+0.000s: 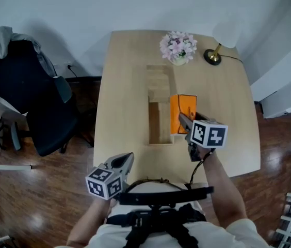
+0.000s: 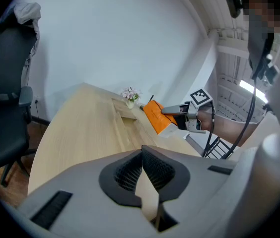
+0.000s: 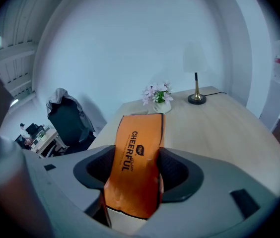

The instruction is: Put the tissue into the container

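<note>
Right gripper view: tissue pack [image 3: 135, 162] extends lengthwise toward flowers [image 3: 157, 92].

We wear a white top [image 1: 115, 236] under a black harness [image 1: 158, 196]. Our left gripper [image 1: 128, 159] and right gripper [image 1: 182, 119] are grey with black ribbed pads. Each bears a white cube with black square markers, and a black cable [image 1: 196, 173] hangs from the right one.

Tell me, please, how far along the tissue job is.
Done: the orange tissue pack is off the table, clamped in the right tongs. In hand: it hangs beside the wooden container, not yet inside. Left: lower it into the open compartment and release. The left tongs are shut and empty.
</note>
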Available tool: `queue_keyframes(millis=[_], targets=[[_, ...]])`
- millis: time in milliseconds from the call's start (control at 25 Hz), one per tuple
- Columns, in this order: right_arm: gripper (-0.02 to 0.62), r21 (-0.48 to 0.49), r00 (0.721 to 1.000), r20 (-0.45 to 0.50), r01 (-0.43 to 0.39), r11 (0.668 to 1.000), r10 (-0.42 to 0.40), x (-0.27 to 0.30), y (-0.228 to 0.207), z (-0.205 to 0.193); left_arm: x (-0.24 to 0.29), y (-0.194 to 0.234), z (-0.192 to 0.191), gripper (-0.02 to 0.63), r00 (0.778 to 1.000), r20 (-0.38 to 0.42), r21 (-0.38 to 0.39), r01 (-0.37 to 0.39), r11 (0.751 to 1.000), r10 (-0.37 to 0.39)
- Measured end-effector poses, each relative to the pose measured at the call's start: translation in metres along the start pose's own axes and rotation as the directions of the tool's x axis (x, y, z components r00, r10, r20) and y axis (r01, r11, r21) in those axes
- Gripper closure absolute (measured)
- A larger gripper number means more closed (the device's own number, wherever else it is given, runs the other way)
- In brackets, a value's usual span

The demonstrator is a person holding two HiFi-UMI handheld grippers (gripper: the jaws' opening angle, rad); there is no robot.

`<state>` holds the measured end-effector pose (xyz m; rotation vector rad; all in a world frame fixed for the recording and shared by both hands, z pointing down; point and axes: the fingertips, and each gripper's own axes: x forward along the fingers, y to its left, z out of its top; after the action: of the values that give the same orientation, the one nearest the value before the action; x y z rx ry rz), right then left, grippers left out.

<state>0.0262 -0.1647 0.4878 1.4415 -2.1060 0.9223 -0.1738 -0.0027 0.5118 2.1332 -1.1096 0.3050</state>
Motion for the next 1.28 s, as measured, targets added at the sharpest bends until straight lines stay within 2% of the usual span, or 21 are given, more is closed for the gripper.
queue_keyframes(millis=[240, 680, 1000, 1280], targets=[[0.314, -0.014, 0.999, -0.021, -0.043, 0.999, 0.043, 0.022, 0.044, -0.006, -0.006, 0.008, 0.0, 0.603, 1.0, 0.01, -0.004, 0.008, 1.0, -0.008], [0.321, -0.1, 0.995, -0.092, 0.022, 0.995, -0.031, 0.061, 0.075, -0.038, -0.015, 0.022, 0.0, 0.603, 1.0, 0.005, -0.005, 0.013, 1.0, -0.013], [0.325, -0.083, 0.984, -0.146, 0.087, 0.993, -0.099, 0.084, 0.068, -0.06, -0.013, 0.021, -0.002, 0.603, 1.0, -0.007, -0.005, 0.017, 1.0, -0.017], [0.307, -0.144, 0.962, -0.225, 0.125, 0.982, -0.156, 0.104, 0.059, -0.082, -0.014, 0.017, -0.001, 0.603, 1.0, -0.002, -0.01, 0.025, 1.0, -0.025]])
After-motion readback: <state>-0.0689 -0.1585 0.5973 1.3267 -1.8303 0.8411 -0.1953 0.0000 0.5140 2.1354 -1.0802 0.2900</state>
